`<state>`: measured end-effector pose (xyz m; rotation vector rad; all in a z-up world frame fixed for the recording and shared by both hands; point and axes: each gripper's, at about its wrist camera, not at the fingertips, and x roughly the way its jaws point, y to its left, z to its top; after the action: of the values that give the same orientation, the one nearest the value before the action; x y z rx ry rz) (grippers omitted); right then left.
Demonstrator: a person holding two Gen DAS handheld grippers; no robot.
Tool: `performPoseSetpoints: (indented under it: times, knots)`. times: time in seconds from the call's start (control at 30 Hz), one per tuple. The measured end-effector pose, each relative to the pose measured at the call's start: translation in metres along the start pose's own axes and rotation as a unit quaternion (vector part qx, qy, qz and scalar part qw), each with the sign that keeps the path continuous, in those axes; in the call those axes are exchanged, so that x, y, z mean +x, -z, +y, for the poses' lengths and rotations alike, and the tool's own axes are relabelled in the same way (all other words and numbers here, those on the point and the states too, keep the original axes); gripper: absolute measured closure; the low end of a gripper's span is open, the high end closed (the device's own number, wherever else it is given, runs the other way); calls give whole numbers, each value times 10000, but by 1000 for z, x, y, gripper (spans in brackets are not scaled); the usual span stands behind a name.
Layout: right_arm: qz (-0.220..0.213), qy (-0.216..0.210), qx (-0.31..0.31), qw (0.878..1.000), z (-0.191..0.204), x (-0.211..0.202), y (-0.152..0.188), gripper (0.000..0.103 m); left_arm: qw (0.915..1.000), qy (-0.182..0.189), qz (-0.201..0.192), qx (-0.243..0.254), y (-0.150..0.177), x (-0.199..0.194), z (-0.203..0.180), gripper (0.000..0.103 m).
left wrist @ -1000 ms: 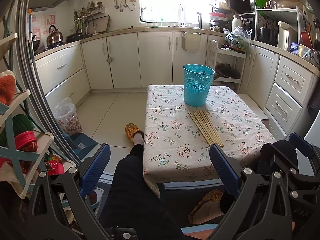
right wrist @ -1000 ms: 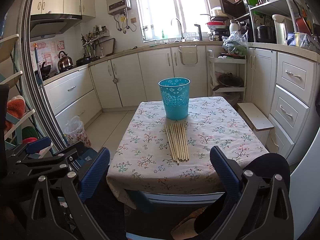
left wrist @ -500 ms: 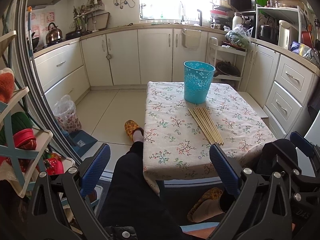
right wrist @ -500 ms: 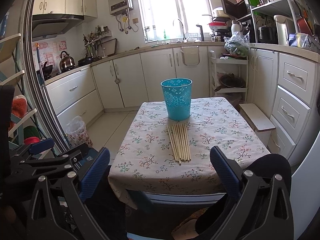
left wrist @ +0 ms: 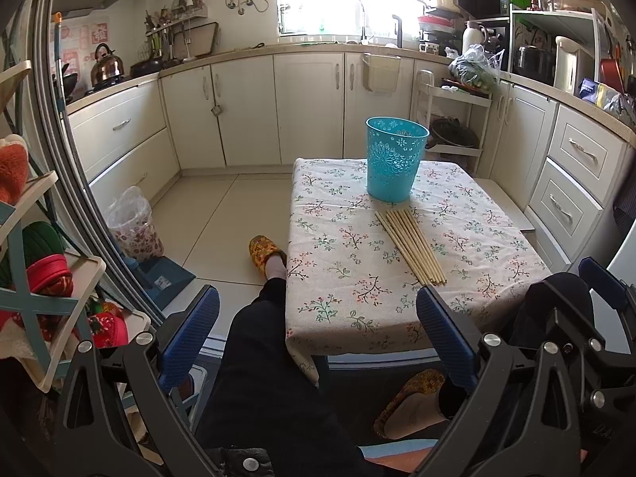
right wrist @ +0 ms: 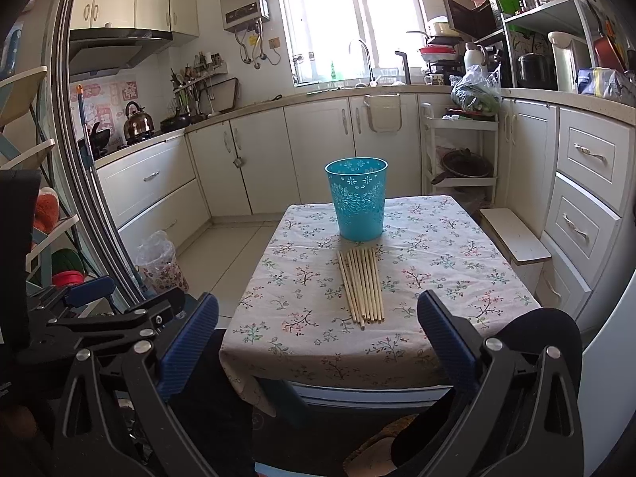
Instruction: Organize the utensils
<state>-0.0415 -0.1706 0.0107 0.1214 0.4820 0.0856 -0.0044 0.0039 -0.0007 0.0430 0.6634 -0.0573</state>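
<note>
Chopsticks (right wrist: pixel 361 284) lie flat in one neat row on the table (right wrist: pixel 457 278), side by side & touching. About 9 or 10 sticks; too thin to count for sure. Their far ends sit just in front of the blue cup (right wrist: pixel 356 202), near it but not touching as far as I can tell. Only 1 cup, standing upright on the far half of the table.

Right gripper (right wrist: pixel 318 334) hangs before the near edge of the table, well apart from the cup. Jaws wide open, nothing in them. The sticks' near ends show between its 2 blue pads, farther away than the pads.

Left gripper (left wrist: pixel 318 338) is wide open too, w/ nothing held. It is off the near left corner of the table. In its view the chopsticks (left wrist: pixel 409 246) & the cup (left wrist: pixel 395 159) sit up and to the right, well apart from it.

2 legs in dark pants & 2 yellow slippers (left wrist: pixel 262 252) show under the table.
</note>
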Motion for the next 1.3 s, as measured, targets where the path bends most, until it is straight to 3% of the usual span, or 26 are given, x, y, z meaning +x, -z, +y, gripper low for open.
performPoseSetpoints:
  times: [0.43, 0.63, 0.7, 0.77, 0.93, 1.07, 1.3]
  knots:
    - [23, -24, 68, 10000, -4, 3, -2, 7, 10000, -6, 68, -12, 1, 3, 1, 8]
    - [129, 285, 212, 9993, -32, 40, -13, 7, 9998, -83, 197, -42, -4, 26, 3, 8]
    - [317, 342, 207, 9987, -44, 65, -14, 18, 9995, -103, 278, -51, -6, 37, 4, 8]
    - [691, 355, 116, 9969, -55, 106, -15, 40, 9991, -133, 397, -66, -9, 52, 5, 8]
    - [1609, 282, 212, 9863, -79, 208, -10, 69, 9976, -205, 660, -78, -15, 90, 6, 8]
    - [1970, 329, 101, 9798, -85, 261, -8, 80, 9956, -236, 901, -122, -20, 125, 5, 8]
    - [2266, 317, 71, 9734, -95, 318, -9, 82, 9922, -171, 1228, -135, -29, 174, -5, 8]
